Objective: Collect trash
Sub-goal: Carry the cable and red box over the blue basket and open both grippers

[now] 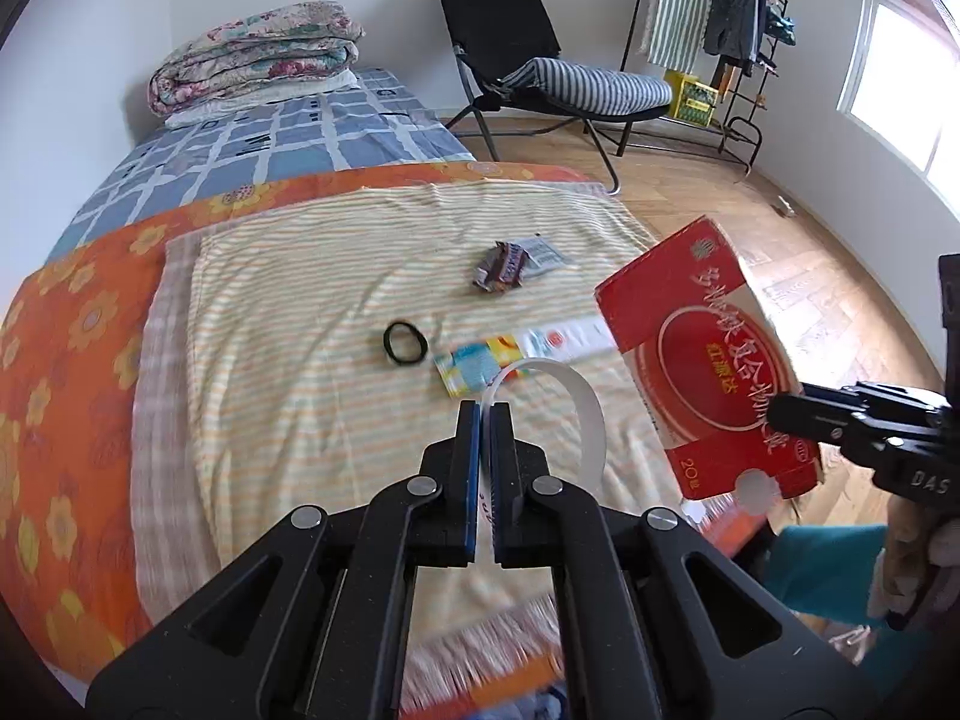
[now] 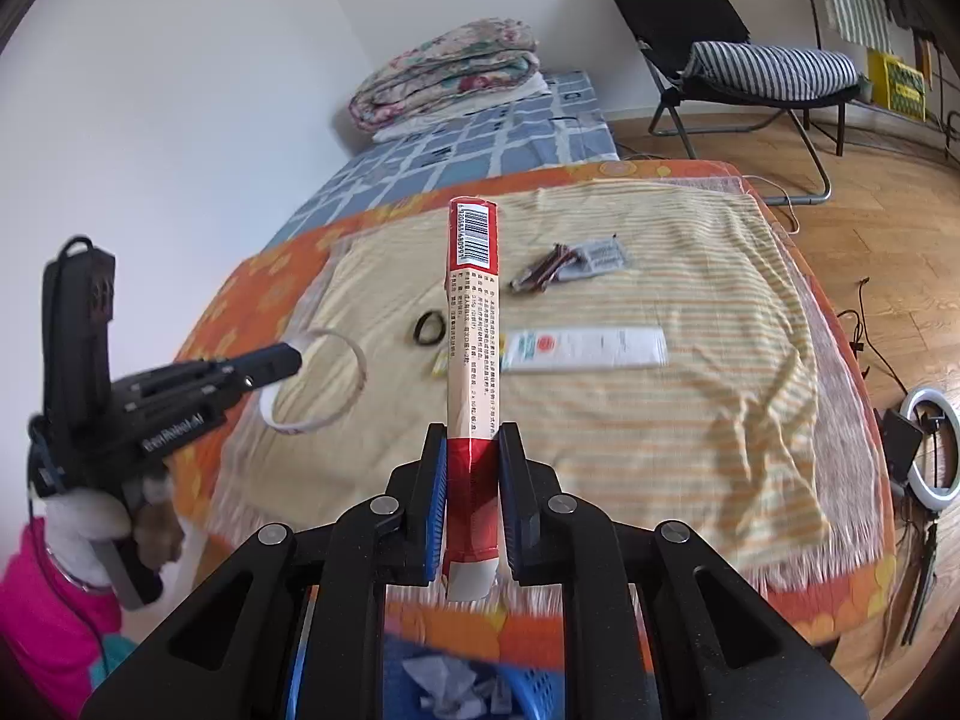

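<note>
My left gripper (image 1: 486, 414) is shut on a white tape ring (image 1: 591, 414) and holds it above the striped cloth; it also shows in the right wrist view (image 2: 291, 354) with the ring (image 2: 354, 384). My right gripper (image 2: 471, 438) is shut on a flattened red carton (image 2: 471, 324), held edge-on above the bed; the carton shows in the left wrist view (image 1: 708, 360). On the cloth lie a brown candy wrapper (image 1: 501, 267), a black hair tie (image 1: 405, 343) and a long colourful wrapper (image 1: 516, 354).
A blue basket (image 2: 456, 684) holding crumpled paper sits below my right gripper. The bed carries an orange flowered sheet (image 1: 78, 324) and a folded quilt (image 1: 258, 54). A black chair (image 1: 540, 66), a clothes rack (image 1: 732, 18) and a ring light (image 2: 927, 450) stand on the wooden floor.
</note>
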